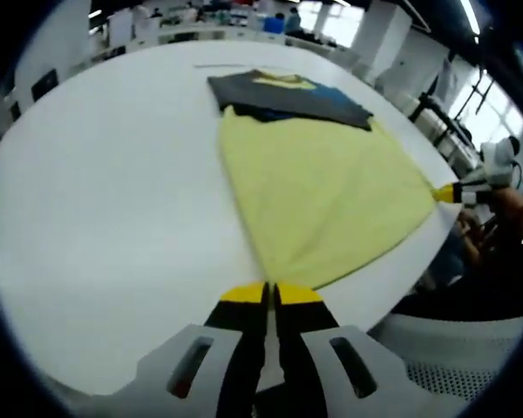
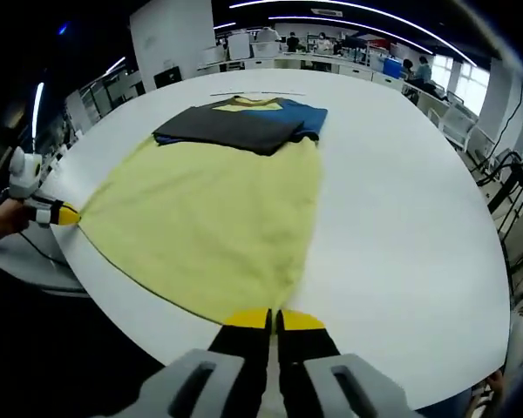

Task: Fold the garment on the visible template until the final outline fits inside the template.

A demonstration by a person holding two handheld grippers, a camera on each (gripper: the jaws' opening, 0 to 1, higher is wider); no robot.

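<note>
Garment [image 1: 322, 187] on white table [image 1: 113, 192]

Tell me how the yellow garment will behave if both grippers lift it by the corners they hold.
The yellow garment lies thin and flat on the white table, so it probably hangs limp and sags between the left gripper and right gripper. It looks light for its spread. Its far edge sits by the dark folded clothes, which dragging might disturb.
</note>
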